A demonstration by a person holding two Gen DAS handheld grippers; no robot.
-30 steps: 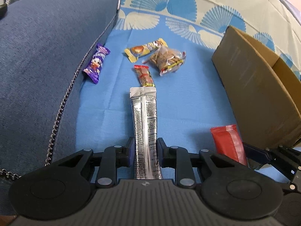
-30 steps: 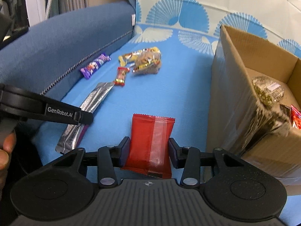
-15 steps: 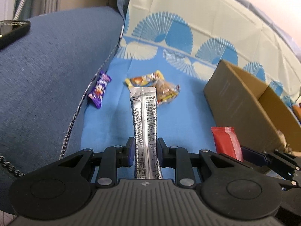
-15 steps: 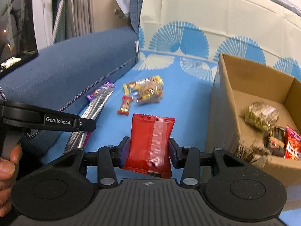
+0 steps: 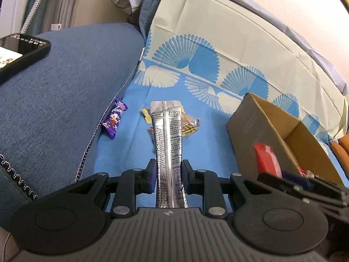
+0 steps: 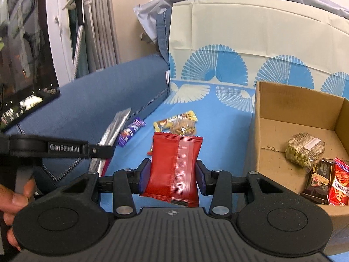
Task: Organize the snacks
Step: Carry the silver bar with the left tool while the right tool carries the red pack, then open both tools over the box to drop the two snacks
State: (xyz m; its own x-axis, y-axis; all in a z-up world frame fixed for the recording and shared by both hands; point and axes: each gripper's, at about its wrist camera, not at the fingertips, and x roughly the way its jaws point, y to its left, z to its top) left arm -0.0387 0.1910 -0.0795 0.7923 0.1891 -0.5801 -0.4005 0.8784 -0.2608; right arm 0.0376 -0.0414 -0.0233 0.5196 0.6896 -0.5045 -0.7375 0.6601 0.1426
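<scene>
My left gripper (image 5: 168,175) is shut on a long silver sachet (image 5: 166,135), held above the blue cloth. My right gripper (image 6: 172,173) is shut on a red packet (image 6: 175,163), lifted off the cloth beside the open cardboard box (image 6: 258,118). In the left wrist view the red packet (image 5: 265,160) shows in front of the box (image 5: 255,128). A purple candy (image 5: 114,119), a yellow-wrapped bar (image 6: 172,119) and a clear bag of nuts (image 6: 183,127) lie on the cloth further off. Inside the box lie a bag of green nuts (image 6: 304,148), a dark bar (image 6: 320,178) and a red snack (image 6: 340,183).
A blue sofa arm (image 5: 54,100) rises on the left, with a phone (image 5: 19,53) lying on it. A patterned cloth (image 5: 218,50) covers the seat and backrest. A person's hand (image 6: 13,200) holds the left gripper's handle. An orange cushion (image 5: 340,150) sits right of the box.
Both grippers have risen from the cloth with their snacks and tipped up, so more of the backrest and the box's inside shows. The red packet has moved closer to the box.
</scene>
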